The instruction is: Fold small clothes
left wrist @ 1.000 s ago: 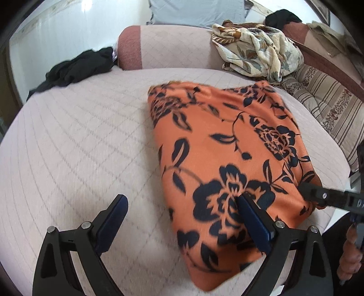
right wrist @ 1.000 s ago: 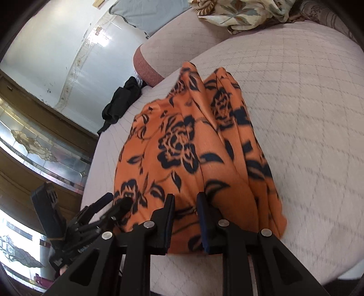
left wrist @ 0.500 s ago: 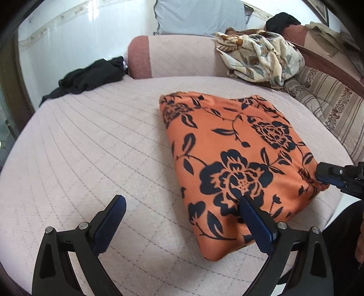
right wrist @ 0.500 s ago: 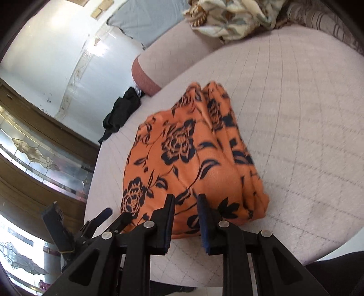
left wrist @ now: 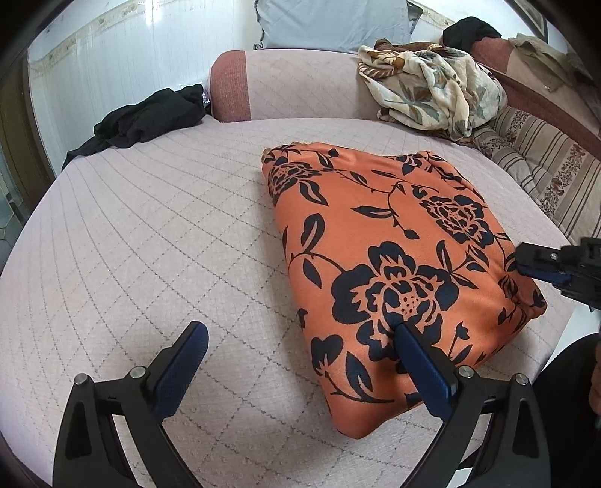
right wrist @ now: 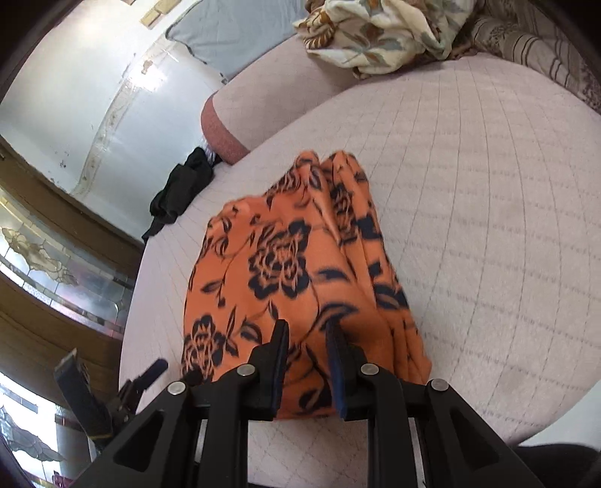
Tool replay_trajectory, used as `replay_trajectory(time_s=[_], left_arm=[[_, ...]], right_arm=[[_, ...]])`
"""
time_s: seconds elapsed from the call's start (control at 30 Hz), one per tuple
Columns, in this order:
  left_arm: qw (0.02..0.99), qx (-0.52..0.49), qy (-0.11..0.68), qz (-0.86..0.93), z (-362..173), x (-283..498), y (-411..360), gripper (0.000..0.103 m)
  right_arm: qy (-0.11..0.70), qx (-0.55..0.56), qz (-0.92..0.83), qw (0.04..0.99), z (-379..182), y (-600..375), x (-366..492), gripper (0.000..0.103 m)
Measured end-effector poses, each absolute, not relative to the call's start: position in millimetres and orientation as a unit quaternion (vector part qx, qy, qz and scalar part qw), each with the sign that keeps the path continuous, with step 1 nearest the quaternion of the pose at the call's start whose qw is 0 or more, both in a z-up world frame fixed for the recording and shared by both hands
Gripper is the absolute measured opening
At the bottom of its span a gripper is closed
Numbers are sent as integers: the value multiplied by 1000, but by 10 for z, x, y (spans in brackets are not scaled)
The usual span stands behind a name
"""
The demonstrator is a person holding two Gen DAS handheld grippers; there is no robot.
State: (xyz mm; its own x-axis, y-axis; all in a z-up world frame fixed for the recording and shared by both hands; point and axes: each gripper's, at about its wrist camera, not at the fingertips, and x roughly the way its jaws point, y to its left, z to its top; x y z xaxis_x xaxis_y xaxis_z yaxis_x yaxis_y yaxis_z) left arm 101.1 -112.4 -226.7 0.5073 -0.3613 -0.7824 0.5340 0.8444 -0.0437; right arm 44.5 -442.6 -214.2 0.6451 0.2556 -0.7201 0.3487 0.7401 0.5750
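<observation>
Lying folded on the quilted cushion (left wrist: 150, 232): orange floral garment (left wrist: 387, 262), centre toward 3 o'clock. Left gripper (left wrist: 296, 360) jaws spread wide, empty. Right gripper (right wrist: 306, 334) jaws narrow, at garment's near edge; can't tell if pinching.

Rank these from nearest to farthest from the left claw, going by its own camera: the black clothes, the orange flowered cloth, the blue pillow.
1. Orange flowered cloth, folded, just ahead, right.
2. Black clothes, far left edge.
3. Blue pillow, behind the backrest, farthest.

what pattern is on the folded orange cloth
Dark navy-black roses and leaves on the folded orange cloth; clearest in the left wrist view.
</observation>
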Motion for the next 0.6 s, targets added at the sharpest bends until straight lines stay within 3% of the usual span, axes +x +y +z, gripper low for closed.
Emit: replay_trajectory(time_s=[0.3,0.6], left_arm=[[860,95,431,-257,-2282,1023,-1146,99],[857,89,437,-258,-2320,1047,-1169,100]], right_arm=[[450,344,-34,823,-2246,-4420,642,24],[427,357,-27,830,-2133,-4544,1064,25]])
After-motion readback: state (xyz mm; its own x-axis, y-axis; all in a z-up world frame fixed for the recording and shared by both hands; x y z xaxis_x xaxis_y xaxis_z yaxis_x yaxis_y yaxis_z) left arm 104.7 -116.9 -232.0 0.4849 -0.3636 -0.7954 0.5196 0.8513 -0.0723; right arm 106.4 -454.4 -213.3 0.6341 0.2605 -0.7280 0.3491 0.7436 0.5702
